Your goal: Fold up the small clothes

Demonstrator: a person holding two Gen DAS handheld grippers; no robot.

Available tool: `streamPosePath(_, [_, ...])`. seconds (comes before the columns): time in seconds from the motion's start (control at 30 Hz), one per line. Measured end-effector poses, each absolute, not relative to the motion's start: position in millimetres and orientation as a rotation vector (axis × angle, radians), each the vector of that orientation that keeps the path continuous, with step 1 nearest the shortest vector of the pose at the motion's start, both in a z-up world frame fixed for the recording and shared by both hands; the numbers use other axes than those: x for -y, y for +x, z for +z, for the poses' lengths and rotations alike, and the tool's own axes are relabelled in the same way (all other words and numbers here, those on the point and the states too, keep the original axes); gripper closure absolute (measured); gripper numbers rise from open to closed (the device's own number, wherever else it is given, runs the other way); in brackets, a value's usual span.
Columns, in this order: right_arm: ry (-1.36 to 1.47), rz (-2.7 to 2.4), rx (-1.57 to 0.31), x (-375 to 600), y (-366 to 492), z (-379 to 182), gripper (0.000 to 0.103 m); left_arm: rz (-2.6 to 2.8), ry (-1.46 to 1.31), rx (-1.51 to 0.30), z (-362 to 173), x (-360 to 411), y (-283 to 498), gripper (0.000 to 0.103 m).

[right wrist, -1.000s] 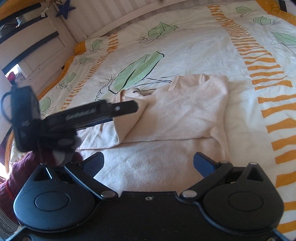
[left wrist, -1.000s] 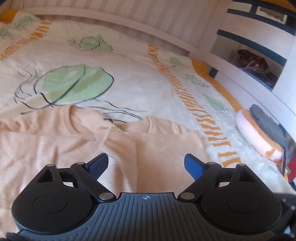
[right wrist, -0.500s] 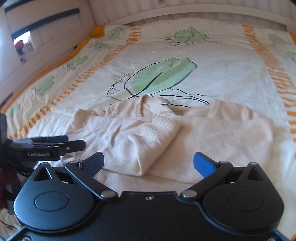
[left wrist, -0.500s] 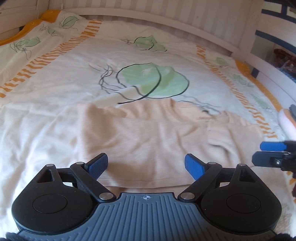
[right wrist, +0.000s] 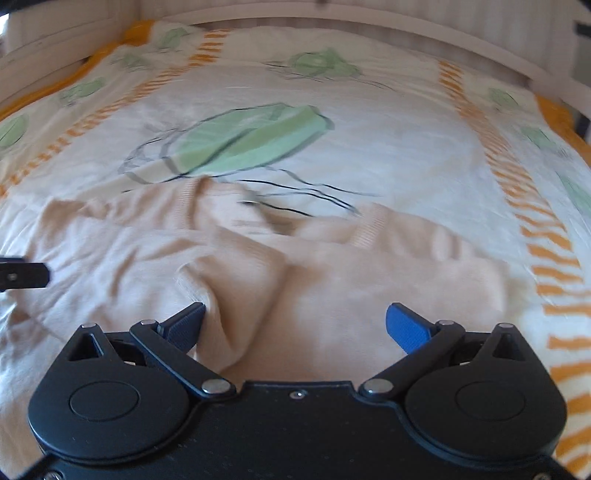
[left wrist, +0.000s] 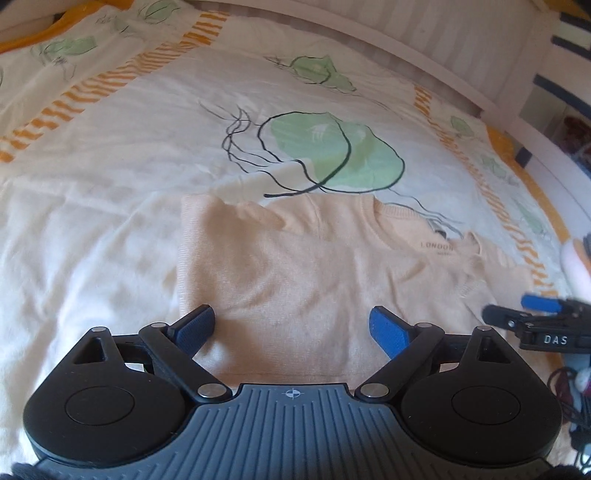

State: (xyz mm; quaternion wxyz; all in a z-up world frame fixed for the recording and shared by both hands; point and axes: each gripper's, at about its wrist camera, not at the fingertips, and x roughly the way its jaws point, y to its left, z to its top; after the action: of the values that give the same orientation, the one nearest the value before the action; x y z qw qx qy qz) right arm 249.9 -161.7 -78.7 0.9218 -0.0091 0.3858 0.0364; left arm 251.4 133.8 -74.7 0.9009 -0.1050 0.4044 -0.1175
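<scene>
A peach knit sweater lies flat on the bed with both sides folded in, its collar with a "LONDON" label at the far right. My left gripper is open and empty, low over the sweater's near edge. My right gripper is open and empty over the same sweater, its left finger against the folded-in sleeve. The right gripper's tip shows at the right edge of the left wrist view. The left gripper's tip shows at the left edge of the right wrist view.
The bed has a white cover with green leaves and orange stripes. A white slatted bed rail runs along the far side. A shelf unit stands at the far right. A pink-white item lies at the right edge.
Both grippers have swung to face the sweater squarely and moved lower and closer to its near edge. The left has shifted toward the sweater's left side. Both stay open.
</scene>
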Motion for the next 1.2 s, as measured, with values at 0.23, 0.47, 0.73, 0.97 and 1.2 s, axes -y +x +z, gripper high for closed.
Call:
streamPosePath(0.23, [0.093,0.162,-0.792,177.3,241.1,-73.9,0.010,-0.211,-0.241,-0.819,-67.9,-143.9,252.3,0.012])
streamPosePath(0.47, [0.278,0.214,-0.814,183.4,251.7,-85.6,0.025,-0.205,-0.253,-0.805,-61.7,-150.6,251.4,0.012])
streamPosePath(0.73, [0.297,0.158,-0.807,199.5,250.1,-84.7,0.030,-0.197,-0.253,-0.796,-59.6,-154.2,252.2,0.012])
streamPosePath(0.97, [0.398,0.227,-0.810,204.1,255.1,-92.9,0.058,-0.208,-0.236,-0.809,-63.1,-151.0,253.0,0.012])
streamPosePath(1.2, [0.379,0.249,-0.795,194.1,256.7,-83.2,0.088,-0.190,-0.242,-0.801,-62.4,-155.2,253.4,0.012])
